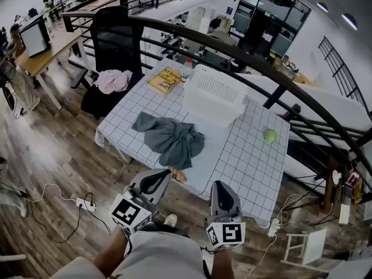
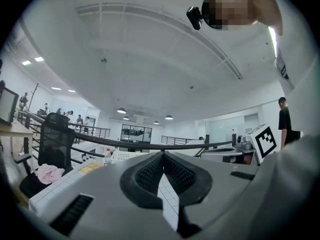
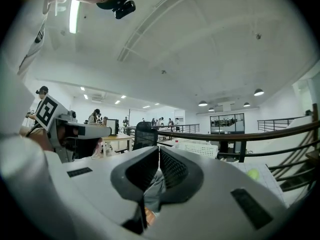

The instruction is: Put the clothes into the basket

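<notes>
Clock bearings are read on the head view, with 12 at the top.

1. Table [image 1: 250,161]: covered in a white cloth with a dark grid and set at an angle in mid-frame on a wood floor.
2. Basket [image 1: 216,89]: white plastic with a perforated wall. It stands on the table's far part, at 12 o'clock from the table's middle.
3. Grey garment [image 1: 171,137]: crumpled in a heap on the cloth, at 7 o'clock from the basket and apart from it. It is outside the basket.
4. Pink garment [image 1: 113,81]: bunched on the seat of the chair [image 1: 116,31], a black office chair just off the table's corner, at 9 o'clock from the basket.
5. Yellow book [image 1: 164,79]: lies flat at 10 o'clock on the table. The bottle [image 1: 186,71] stands upright between it and the basket.
6. Green ball [image 1: 270,135]: alone on the cloth at 3 o'clock.
7. Left gripper [image 1: 166,172]: at 6 o'clock, just short of the table's near edge, with the grey garment ahead of it at 12 o'clock. It is clenched, pads meeting at the tips, with nothing in them.
8. Right gripper [image 1: 221,184]: beside the left at 5 o'clock, also at the near edge. It is clenched and empty.
9. Railing [image 1: 232,51]: a dark curved rail running behind the table.
10. Power strip [image 1: 84,203]: on the floor at 8 o'clock, with its cable trailing.
</notes>
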